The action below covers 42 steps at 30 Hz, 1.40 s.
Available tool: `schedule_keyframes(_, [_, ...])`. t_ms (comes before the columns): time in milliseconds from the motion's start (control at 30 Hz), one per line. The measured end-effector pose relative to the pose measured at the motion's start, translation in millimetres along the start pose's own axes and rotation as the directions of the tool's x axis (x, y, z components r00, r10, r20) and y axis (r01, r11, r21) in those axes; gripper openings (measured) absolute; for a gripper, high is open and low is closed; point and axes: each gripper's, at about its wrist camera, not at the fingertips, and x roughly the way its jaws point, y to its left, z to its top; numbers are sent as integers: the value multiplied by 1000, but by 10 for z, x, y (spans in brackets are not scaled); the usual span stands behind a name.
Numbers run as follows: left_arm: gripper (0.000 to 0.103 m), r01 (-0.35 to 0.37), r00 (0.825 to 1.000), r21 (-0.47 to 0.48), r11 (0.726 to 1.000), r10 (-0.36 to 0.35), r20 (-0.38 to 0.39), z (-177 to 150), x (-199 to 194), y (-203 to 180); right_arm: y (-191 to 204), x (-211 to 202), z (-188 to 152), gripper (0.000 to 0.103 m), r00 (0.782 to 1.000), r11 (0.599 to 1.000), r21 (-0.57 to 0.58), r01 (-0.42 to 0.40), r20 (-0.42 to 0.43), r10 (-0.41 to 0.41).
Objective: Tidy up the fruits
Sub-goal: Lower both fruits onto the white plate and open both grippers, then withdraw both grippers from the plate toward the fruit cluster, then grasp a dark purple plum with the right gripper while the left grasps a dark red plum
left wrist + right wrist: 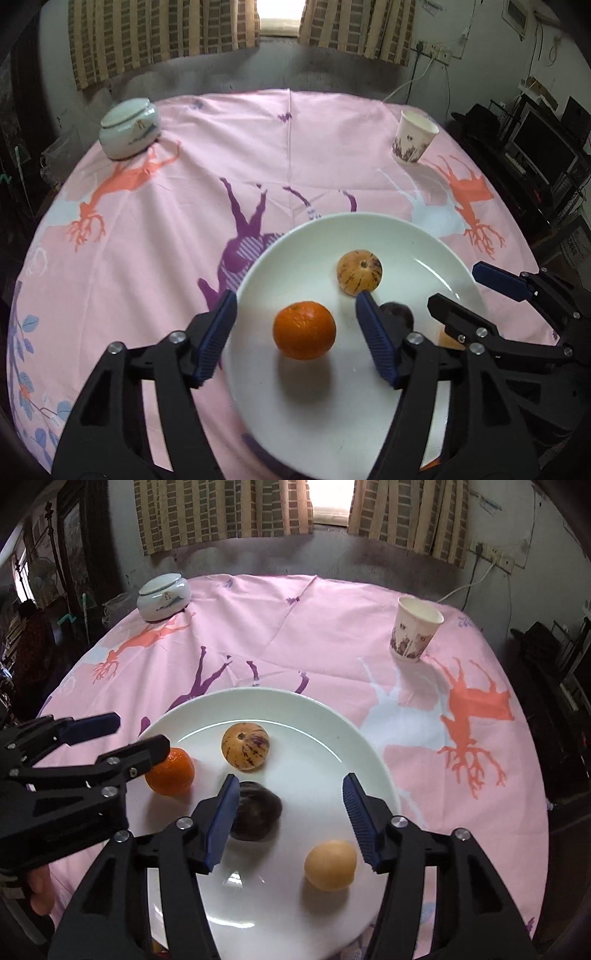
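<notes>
Left wrist view: white plate (424, 236) is the landmark, sitting on pink tablecloth (166, 258). Left gripper (295, 332) hangs over the plate's near-left part, jaws apart, nothing gripped; the orange (304, 329) lies on the plate btw the two pads, touching neither. Speckled yellow fruit (359, 272) sits further in on the plate, just beyond the right pad. A dark fruit (399, 312) is mostly hidden behind that finger, hard to make out. Right gripper (458, 291) reaches in over the plate's right side, jaws spread. Lidded ceramic jar (129, 129) far left of plate, paper cup (415, 136) far beyond it to the right. Plate's near edge cut off by gripper frame.

Right wrist view: right gripper (291, 819) over plate (332, 720), jaws parted, empty. Dark fruit (258, 810) touches or sits just beside the left pad, partly covered. Pale yellow fruit (330, 865) lies near the plate's front, just inside the right pad, not pinched. Orange (171, 771) at plate's left, part-hidden by left gripper (140, 733). A hand (38, 890) shows at lower left, cut off.
</notes>
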Motion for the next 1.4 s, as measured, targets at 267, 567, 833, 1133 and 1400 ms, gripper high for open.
schedule_keyframes(267, [98, -43, 979, 32, 999, 36, 200, -651, -1130, 26, 53, -917, -631, 62, 996, 1000, 11, -20, 83, 19])
schedule_keyframes(567, [100, -27, 985, 35, 999, 21, 173, -2124, -1488, 1, 330, -1494, -2137, 78, 995, 998, 60, -23, 99, 17])
schedule_keyframes(833, [100, -24, 989, 92, 995, 11, 145, -2524, -1545, -152, 337, -1502, -2530, 78, 999, 993, 117, -7, 45, 2])
schedule_keyframes(1133, [100, -35, 989, 62, 997, 25, 147, -2515, -1546, -67, 338, -1543, -2528, 78, 998, 991, 132, -26, 53, 19])
schedule_keyframes(1400, [100, -23, 992, 76, 997, 13, 128, -2513, -1473, -101, 293, -1476, -2512, 78, 999, 991, 133, 12, 37, -17])
